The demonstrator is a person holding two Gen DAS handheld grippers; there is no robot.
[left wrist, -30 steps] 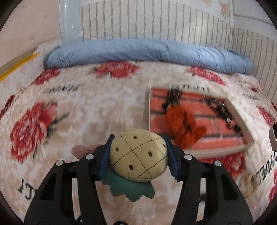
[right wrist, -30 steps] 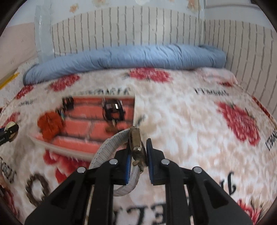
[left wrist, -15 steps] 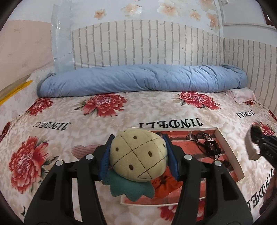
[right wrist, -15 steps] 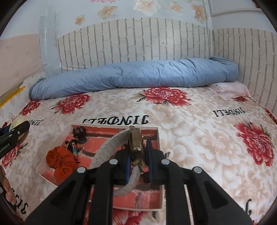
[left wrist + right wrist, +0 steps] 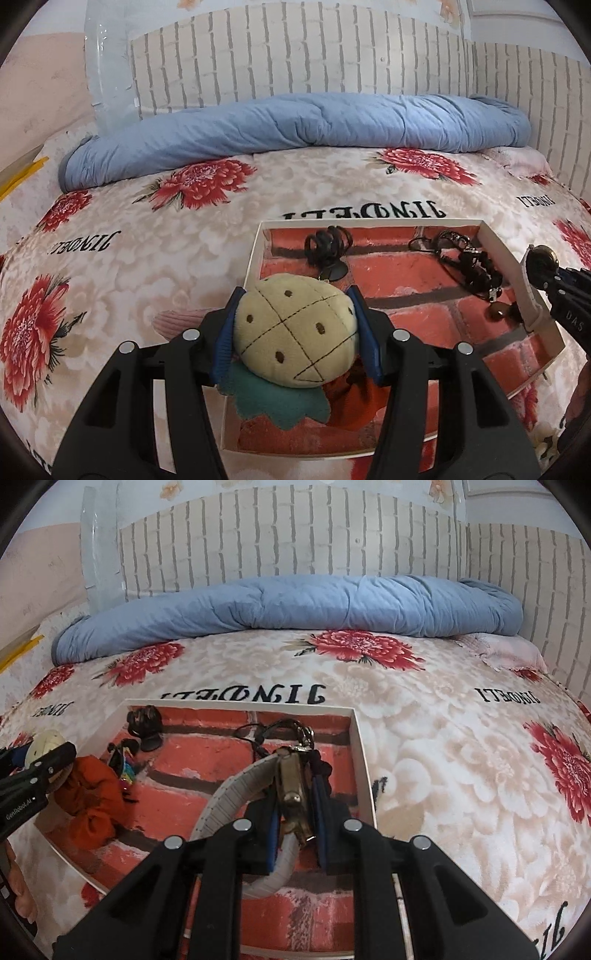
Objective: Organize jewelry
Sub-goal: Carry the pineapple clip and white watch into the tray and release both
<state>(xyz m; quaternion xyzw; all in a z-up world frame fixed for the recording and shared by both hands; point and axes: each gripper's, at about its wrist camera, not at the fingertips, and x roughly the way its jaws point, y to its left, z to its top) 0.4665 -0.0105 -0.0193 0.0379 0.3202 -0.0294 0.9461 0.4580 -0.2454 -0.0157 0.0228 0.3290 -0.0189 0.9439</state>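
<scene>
My left gripper (image 5: 295, 332) is clamped on a plush pineapple (image 5: 295, 328), its blue pads pressing the tan body from both sides, with the green leaves (image 5: 277, 404) hanging below the jaws. The toy hangs over the near left corner of the tray (image 5: 255, 266), just above an orange scrunchie (image 5: 351, 391) that I can only partly see behind it. A pink piece (image 5: 173, 325) pokes out left of the toy; I cannot tell what it is.

My right gripper (image 5: 297, 805) is closed tight on the brass-coloured case of a watch (image 5: 293, 790), whose pale grey strap (image 5: 229, 794) loops out to the left and curls under the jaws. It sits over the right part of the tray, near the right wall (image 5: 364, 768). In the left view the same gripper enters from the right edge with the watch strap over the tray's right rim.

Inside the tray, on its red brick-print floor, I see a black claw clip (image 5: 327, 243) near the far wall, a dark beaded chain (image 5: 469, 266) on the far right, and the scrunchie on the left with a small colourful item beside it (image 5: 125, 768).

The tray lies on a floral blanket (image 5: 443, 760), with a rolled blue duvet (image 5: 288, 605) along the brick-pattern wall (image 5: 295, 539) behind.
</scene>
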